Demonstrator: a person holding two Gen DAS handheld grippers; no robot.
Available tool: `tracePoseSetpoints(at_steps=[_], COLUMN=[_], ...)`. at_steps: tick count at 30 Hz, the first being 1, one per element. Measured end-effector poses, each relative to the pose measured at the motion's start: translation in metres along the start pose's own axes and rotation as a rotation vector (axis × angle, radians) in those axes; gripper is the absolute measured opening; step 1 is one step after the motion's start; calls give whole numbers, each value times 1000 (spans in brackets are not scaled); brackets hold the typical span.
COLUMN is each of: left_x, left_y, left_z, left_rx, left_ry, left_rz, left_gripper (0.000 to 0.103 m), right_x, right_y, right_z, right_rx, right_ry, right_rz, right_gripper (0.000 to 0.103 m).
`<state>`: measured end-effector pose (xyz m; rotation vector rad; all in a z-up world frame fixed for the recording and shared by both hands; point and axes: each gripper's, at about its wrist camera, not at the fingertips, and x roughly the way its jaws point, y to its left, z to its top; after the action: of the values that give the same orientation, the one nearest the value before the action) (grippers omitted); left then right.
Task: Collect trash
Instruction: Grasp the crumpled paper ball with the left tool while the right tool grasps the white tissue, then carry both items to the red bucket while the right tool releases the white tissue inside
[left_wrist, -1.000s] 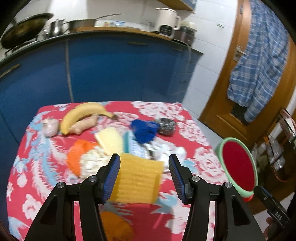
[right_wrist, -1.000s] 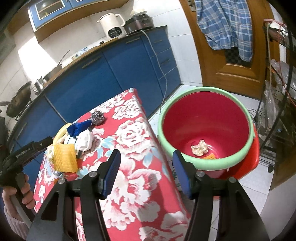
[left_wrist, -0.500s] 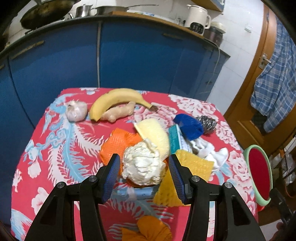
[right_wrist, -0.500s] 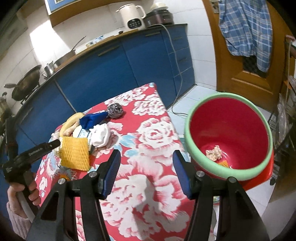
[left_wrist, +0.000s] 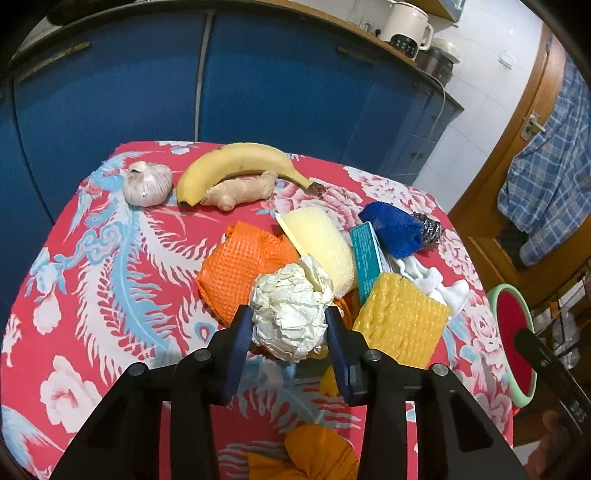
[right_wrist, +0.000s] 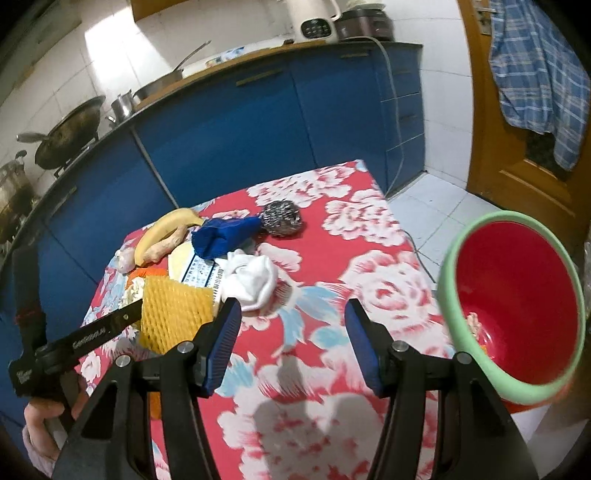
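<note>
A crumpled white paper ball (left_wrist: 290, 310) lies on orange foam netting (left_wrist: 240, 266) on the red floral table (left_wrist: 110, 280). My left gripper (left_wrist: 288, 328) has its fingers on both sides of the ball, close to or touching it. Around it lie a yellow foam net (left_wrist: 400, 319), a pale sponge (left_wrist: 317, 240), a teal box (left_wrist: 365, 254), a white cloth (right_wrist: 255, 282), a blue net (right_wrist: 221, 236) and a steel scourer (right_wrist: 282, 218). My right gripper (right_wrist: 291, 325) is open and empty above the table. The red bin with a green rim (right_wrist: 517, 310) stands to its right, with a scrap inside.
A banana (left_wrist: 240, 162), a ginger root (left_wrist: 240, 190) and a garlic bulb (left_wrist: 147, 182) lie at the table's far side. Blue cabinets (left_wrist: 258, 81) stand behind. A wooden door (right_wrist: 517, 147) with a plaid cloth is at the right. Orange fabric (left_wrist: 317, 454) lies at the near edge.
My left gripper has swung left from the yellow foam net onto the white paper ball, and its fingers have narrowed around it. My right gripper has turned left, away from the bin.
</note>
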<state>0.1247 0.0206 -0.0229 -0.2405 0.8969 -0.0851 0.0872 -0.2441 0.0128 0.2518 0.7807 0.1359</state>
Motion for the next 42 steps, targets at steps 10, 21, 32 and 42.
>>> tracePoseSetpoints(at_steps=[10, 21, 32, 42], left_x=[-11, -40, -53, -72], left_y=[3, 0, 0, -11], left_z=[-3, 1, 1, 1], left_rx=[-8, 6, 5, 34], left_ry=[-18, -89, -115, -154], left_rz=[-60, -78, -67, -86], left_gripper=[38, 38, 38, 38], right_x=[43, 78, 67, 16], right_y=[23, 24, 31, 22], right_z=[12, 17, 14, 16], right_rx=[-42, -16, -45, -38], right_ry=[53, 122, 115, 9], right_rz=[11, 46, 103, 105], right_gripper=[60, 39, 9, 8])
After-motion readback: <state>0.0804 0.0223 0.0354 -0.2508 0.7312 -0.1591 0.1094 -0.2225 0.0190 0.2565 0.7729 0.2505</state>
